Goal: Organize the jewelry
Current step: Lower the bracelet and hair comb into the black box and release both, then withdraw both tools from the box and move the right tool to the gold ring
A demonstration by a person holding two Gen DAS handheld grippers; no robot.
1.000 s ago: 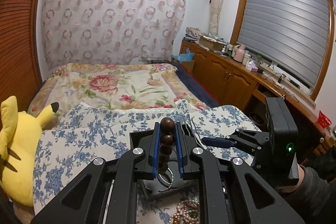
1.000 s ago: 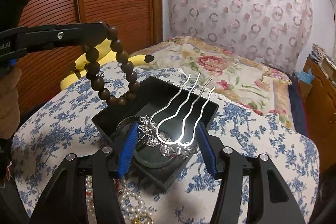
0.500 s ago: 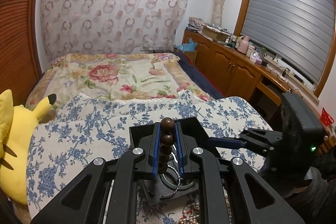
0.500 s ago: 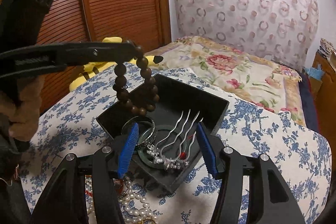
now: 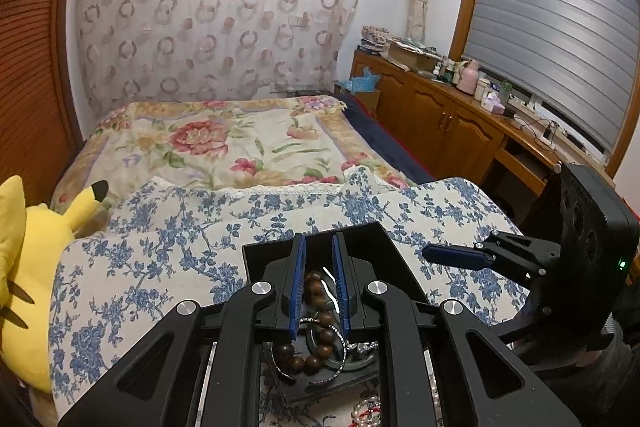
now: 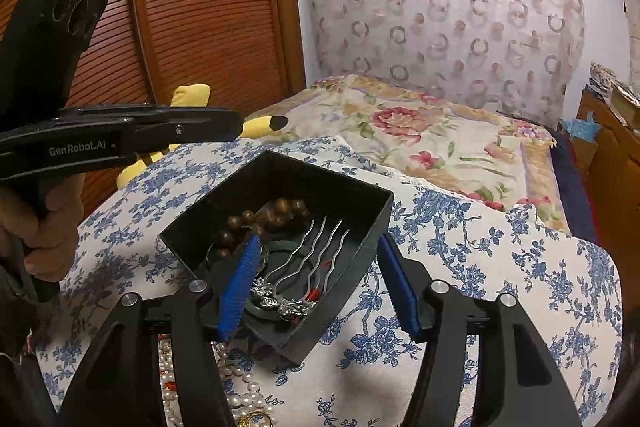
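Note:
A black open box (image 6: 352, 195) sits on the blue-flowered cloth. Inside it lie a brown wooden bead bracelet (image 6: 264, 217), a silver hair comb (image 6: 308, 259) and a dark bangle. In the left wrist view the beads (image 5: 316, 343) lie in the box (image 5: 320, 233) below my left gripper (image 5: 319, 247), which is slightly open and empty above the box. My right gripper (image 6: 320, 287) is open and empty, its fingers astride the box's near corner. The left gripper also shows in the right wrist view (image 6: 224, 125).
A pile of pearl strands and other jewelry (image 6: 236, 391) lies on the cloth just in front of the box. A yellow plush toy (image 5: 28, 267) sits at the left. A wooden cabinet (image 5: 460, 123) stands at the right, beyond the bed.
My left gripper let go of the bead bracelet, which now lies in the box. The silver hair comb left my right gripper earlier and rests in the box too.

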